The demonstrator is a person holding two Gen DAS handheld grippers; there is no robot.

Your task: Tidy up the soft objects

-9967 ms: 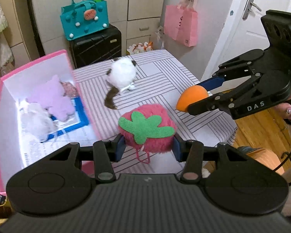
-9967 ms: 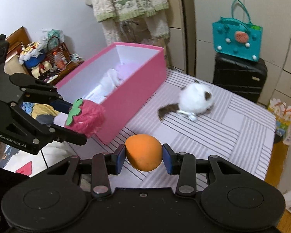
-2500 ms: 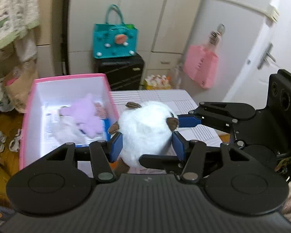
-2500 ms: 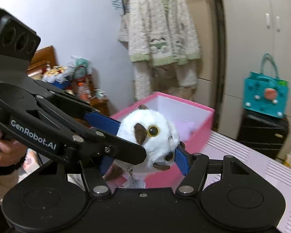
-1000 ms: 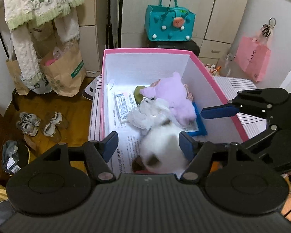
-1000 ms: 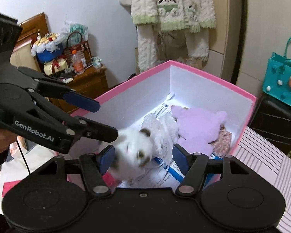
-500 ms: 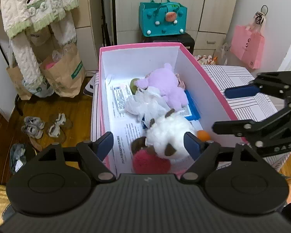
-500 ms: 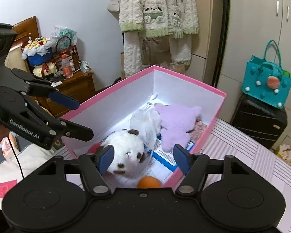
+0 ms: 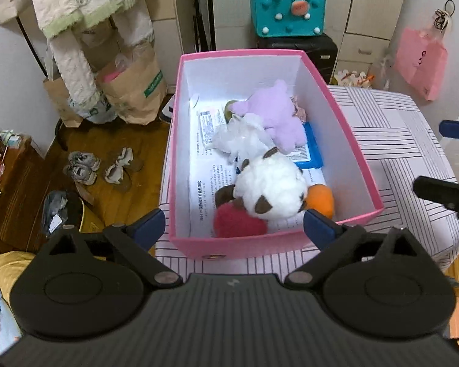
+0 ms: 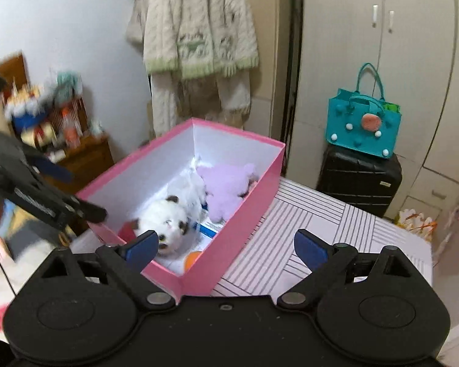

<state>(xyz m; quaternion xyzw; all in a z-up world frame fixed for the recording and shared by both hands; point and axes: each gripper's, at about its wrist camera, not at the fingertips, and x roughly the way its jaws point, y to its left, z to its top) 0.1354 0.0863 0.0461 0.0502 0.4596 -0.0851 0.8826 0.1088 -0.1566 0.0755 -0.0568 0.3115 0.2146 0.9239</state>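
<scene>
the striped table (image 9: 391,140) fills the right half of the left wrist view, and on its left edge stands the pink box (image 9: 345,122), open at the top, reaching from the upper middle of the frame down to the lower middle. in the right wrist view the same pink box (image 10: 248,202) runs on a slant from the lower left up to the centre, with the table (image 10: 336,223) spreading to the right of it

all the soft toys lie inside the box. the white plush animal (image 9: 272,188) with brown patches sits in the near half, on the printed paper lining the bottom; in the right wrist view it (image 10: 165,217) shows at the lower left end of the box. the purple plush (image 9: 272,116) lies in the far half, toward the right wall, touching a crumpled clear bag (image 9: 241,136) on its left. the red plush (image 9: 237,221) rests against the near wall, partly under the white animal, and the orange ball (image 9: 321,197) sits just to the right, touching the white animal

the left gripper (image 9: 234,229) is at the bottom of its own view, above the near wall of the box; its jaws have just been opening and stand wide apart with nothing held between them. the right gripper (image 10: 226,246) is over the near corner of the box and the table edge, its jaws likewise just opened, wide apart and holding nothing
</scene>
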